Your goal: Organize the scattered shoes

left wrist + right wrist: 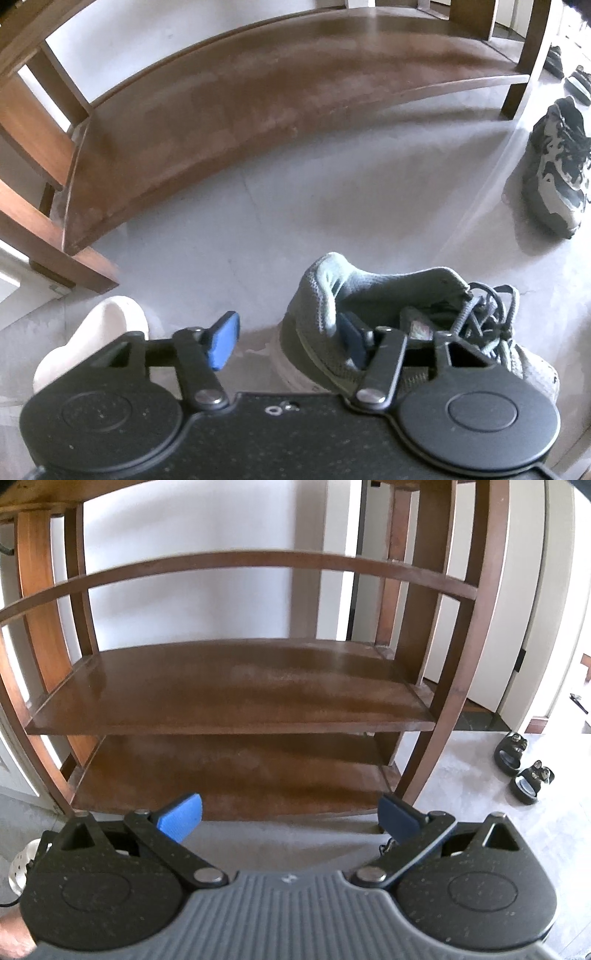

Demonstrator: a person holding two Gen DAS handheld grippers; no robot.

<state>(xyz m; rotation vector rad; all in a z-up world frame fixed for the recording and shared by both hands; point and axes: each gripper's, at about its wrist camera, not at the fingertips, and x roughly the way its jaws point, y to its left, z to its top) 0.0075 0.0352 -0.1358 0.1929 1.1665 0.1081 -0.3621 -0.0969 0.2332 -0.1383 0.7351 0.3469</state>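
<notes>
**Grey trainer straddled by left gripper; rack shelves bare**

While the wooden shoe rack stood against the white wall, both its visible shelves held nothing: mid shelf and lower shelf showed only worn brown boards w/ pale scuffs. No shoe on either.

Grey mesh trainer sat on the grey floor, near side of the rack and right of centre in the left wrist view, its heel collar facing left. It had a pale lining round the collar, dark tangled laces at the right end, and a lighter, speckled toe area. Opening gaped upward.

Left gripper was about half spread. Its right finger reached down inside the shoe opening, its left finger hung outside the heel w/ a gap of floor between pad and shoe. So the heel wall lay between the jaws, but the pads weren't pressing on it; nothing gripped.

Right gripper was spread wide, pointing at the rack's lower shelf, nothing between the blue pads.

Other shoes: a grey-and-black patterned trainer lay on the floor far right, well apart from the grey one. A pair of black sandals sat side by side on the floor right of the rack. A white rounded object lay near left, partly hidden by the gripper body; can't tell what it was.
</notes>
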